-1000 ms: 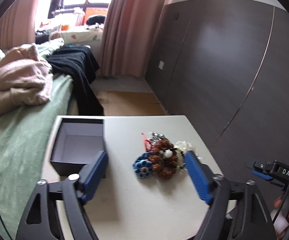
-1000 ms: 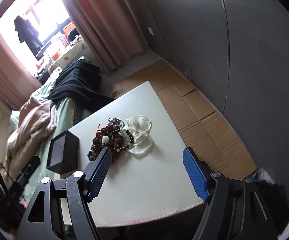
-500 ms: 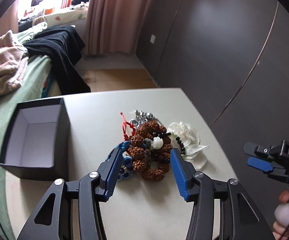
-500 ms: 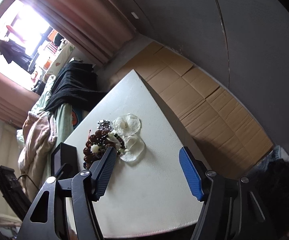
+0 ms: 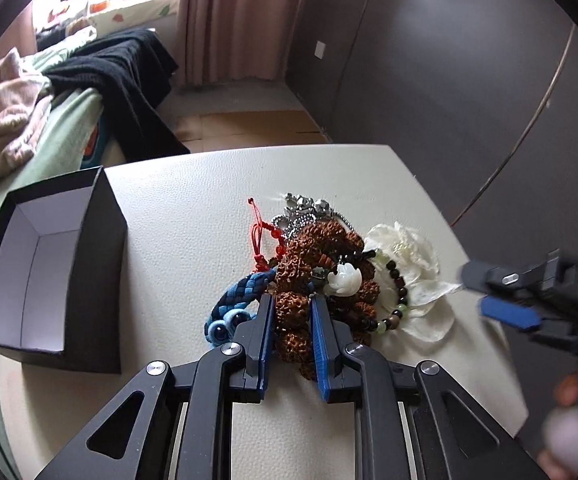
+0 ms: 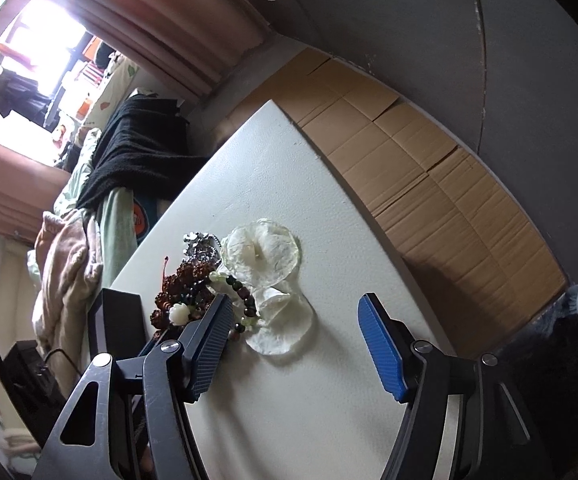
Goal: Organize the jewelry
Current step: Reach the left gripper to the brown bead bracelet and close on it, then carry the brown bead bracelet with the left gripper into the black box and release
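- Left wrist view: the left hand-held gripper (image 5: 291,322) is closing its jaws on the brown bead bracelet (image 5: 321,268), already between the pads, in the pile mid-worktop (image 5: 193,216); the open black box (image 5: 41,264) waits at nine o'clock, likely its destination.
- Right wrist view: the right hand-held gripper (image 6: 295,344) stands wide, holding nothing; the white flower piece (image 6: 263,252) lies at twelve o'clock, perhaps next.

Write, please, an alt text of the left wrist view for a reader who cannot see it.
The left gripper is closing its blue fingers around a brown rough-bead bracelet in a jewelry pile on a white table. An open black box stands to the left; the right gripper is at the right edge.
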The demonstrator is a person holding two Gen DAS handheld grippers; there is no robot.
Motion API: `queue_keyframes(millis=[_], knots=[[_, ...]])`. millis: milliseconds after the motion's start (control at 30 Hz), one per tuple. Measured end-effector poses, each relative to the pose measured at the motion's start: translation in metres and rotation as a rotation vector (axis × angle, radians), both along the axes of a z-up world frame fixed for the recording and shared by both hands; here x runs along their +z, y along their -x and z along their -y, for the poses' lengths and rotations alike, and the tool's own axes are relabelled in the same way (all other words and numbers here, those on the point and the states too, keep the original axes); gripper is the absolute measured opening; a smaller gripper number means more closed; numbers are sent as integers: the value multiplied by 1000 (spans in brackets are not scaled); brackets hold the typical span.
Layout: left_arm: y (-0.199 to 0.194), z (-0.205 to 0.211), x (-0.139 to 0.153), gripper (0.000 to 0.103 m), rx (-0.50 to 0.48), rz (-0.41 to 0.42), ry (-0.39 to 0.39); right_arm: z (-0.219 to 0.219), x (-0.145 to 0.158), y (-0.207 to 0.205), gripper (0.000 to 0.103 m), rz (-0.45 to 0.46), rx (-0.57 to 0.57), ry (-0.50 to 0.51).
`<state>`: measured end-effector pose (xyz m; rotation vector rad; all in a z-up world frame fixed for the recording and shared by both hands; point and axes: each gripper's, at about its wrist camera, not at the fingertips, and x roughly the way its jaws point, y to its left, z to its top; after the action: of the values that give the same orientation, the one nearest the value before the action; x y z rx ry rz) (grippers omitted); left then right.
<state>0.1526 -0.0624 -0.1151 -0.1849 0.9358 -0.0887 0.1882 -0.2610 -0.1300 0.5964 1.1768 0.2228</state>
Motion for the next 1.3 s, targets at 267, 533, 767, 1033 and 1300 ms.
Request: queue_keyframes(millis=[267, 533, 767, 1033, 1300], knots=[[14, -15, 27, 18, 4, 76, 69, -30, -6, -7, 38, 50, 61, 144], [31, -32, 53, 18, 22, 151, 143, -29, 1, 1, 3, 81, 60, 83], [50, -50, 72, 18, 50, 213, 174, -28, 39, 20, 3, 218, 56, -36], [62, -76, 87, 18, 112, 266, 209, -51, 70, 31, 3, 357, 86, -217], [70, -115, 96, 18, 218, 311, 216, -97, 85, 37, 3, 422, 179, -328]])
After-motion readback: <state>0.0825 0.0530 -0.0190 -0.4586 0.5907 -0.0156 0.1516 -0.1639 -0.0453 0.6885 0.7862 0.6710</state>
